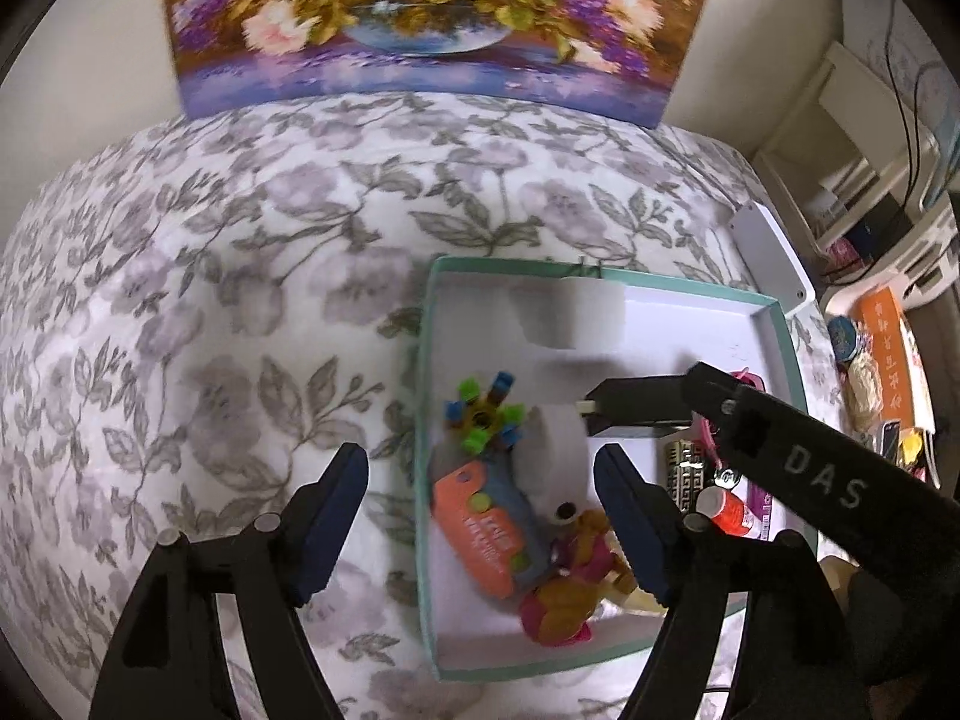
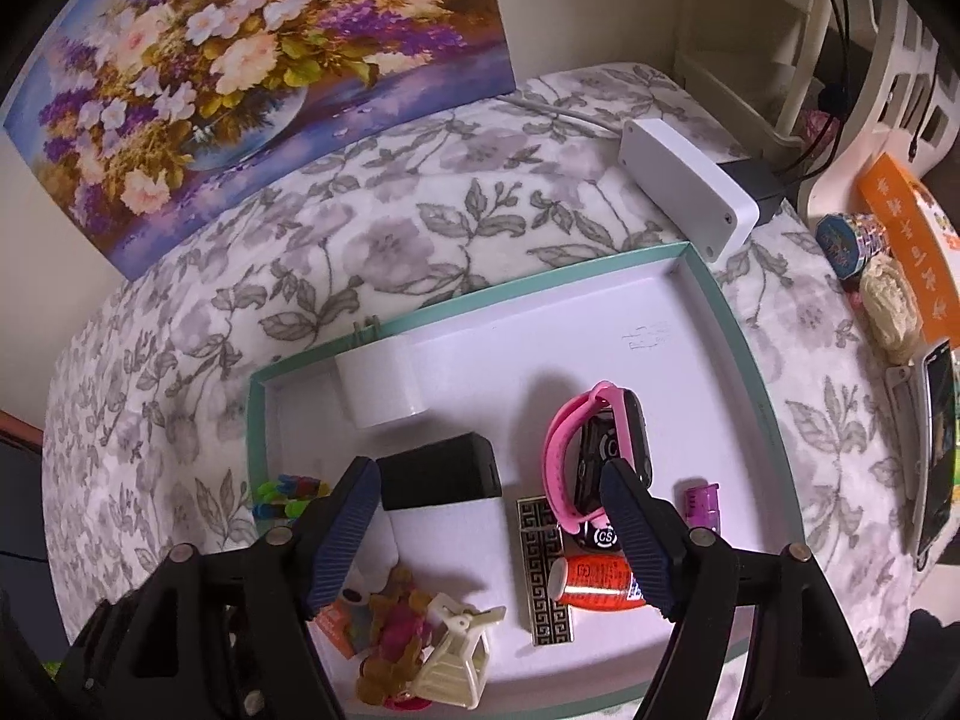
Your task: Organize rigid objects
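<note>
A white tray with a teal rim (image 1: 427, 360) lies on the flowered cloth and holds small objects. My left gripper (image 1: 480, 462) hangs open above the tray's left wall, over a colourful spinner (image 1: 483, 414) and an orange toy (image 1: 480, 528); nothing sits between its pads. My right gripper (image 2: 489, 474) is open over the tray's middle. A black box (image 2: 441, 474) lies just beside its left finger, and a pink watch (image 2: 564, 450) and an orange bottle (image 2: 594, 582) lie by its right finger. A white roll (image 2: 384, 390) stands near the tray's far wall.
A patterned dark strip (image 2: 543, 570), a purple battery (image 2: 702, 501), a cream clip (image 2: 456, 660) and a plush figure (image 1: 570, 588) also lie in the tray. Behind it are a white device (image 2: 684, 192) and a flower painting (image 2: 240, 72). A phone (image 2: 936, 450) and packets lie at the right.
</note>
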